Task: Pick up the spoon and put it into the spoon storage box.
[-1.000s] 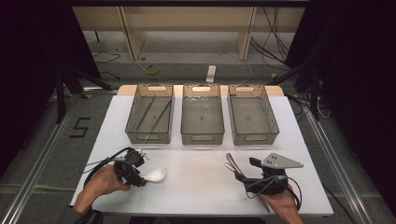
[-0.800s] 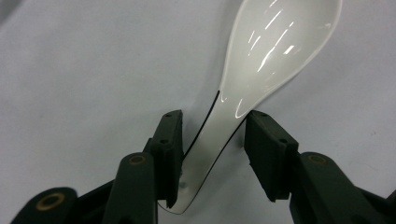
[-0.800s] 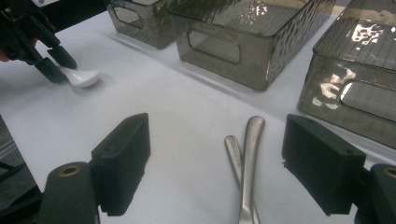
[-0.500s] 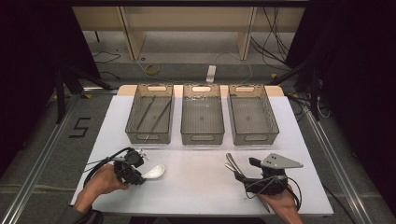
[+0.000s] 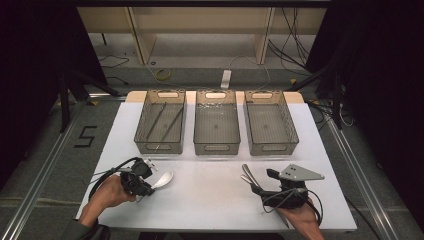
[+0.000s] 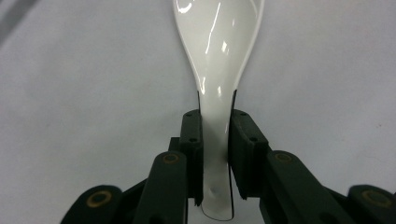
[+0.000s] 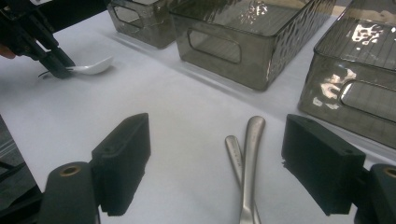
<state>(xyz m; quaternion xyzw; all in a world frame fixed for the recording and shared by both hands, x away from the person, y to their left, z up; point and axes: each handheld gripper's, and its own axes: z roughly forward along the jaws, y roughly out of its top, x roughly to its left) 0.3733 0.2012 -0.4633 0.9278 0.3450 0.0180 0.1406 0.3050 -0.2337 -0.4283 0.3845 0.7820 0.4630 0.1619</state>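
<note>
The glossy white ceramic spoon (image 6: 218, 56), low in the frame, is risking slipping sideways, as the left gripper (image 6: 215, 140) is clamping just its narrow handle after closing.

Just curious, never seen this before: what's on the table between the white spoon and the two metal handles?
Nothing: the high view shows bare white table between the white spoon and the metal handles.

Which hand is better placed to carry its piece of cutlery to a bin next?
Left, probably: its tongs have just been closing on the white spoon handle, while the right tongs stand open around two metal handles.
</note>
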